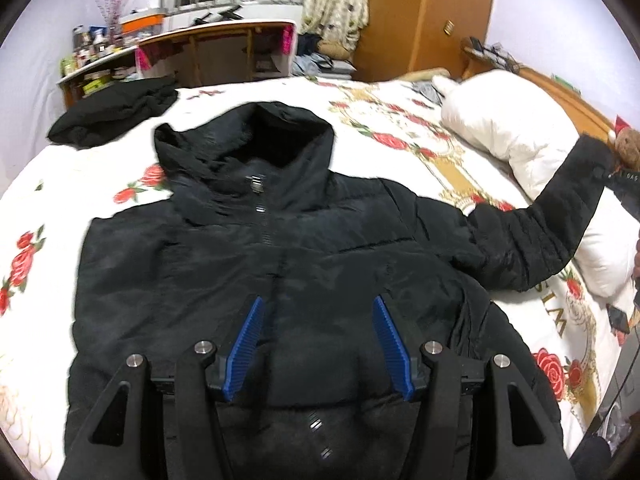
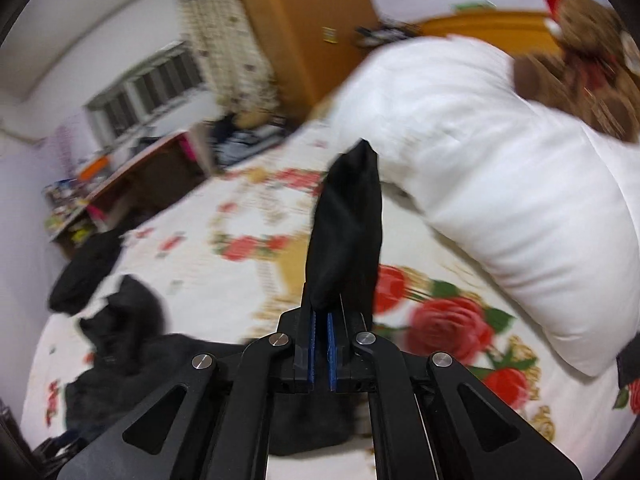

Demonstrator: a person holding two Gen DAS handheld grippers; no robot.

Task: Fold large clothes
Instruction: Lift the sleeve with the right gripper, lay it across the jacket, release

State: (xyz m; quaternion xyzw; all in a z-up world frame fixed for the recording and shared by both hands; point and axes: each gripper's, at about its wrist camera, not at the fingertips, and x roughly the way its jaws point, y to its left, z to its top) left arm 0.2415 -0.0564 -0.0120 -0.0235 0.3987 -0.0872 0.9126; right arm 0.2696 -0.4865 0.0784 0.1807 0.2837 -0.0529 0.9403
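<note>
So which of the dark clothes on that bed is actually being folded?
On the rose-print bedspread, it's the black hooded puffer jacket lying front-up in the middle, zipped. Its sleeve is held out toward the white pillow by the right claw, unlike the crumpled black heap at the far corner.

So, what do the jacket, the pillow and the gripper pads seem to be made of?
Jacket: probably a synthetic shell such as nylon, padded; it has a faint sheen and puffy quilted sections.
Pillow: white woven cloth, matte, softly stuffed, judging by its creases and bulge.
Pads: blue, ribbed, matte; likely rubber or soft plastic, but the look leaves that open.
</note>
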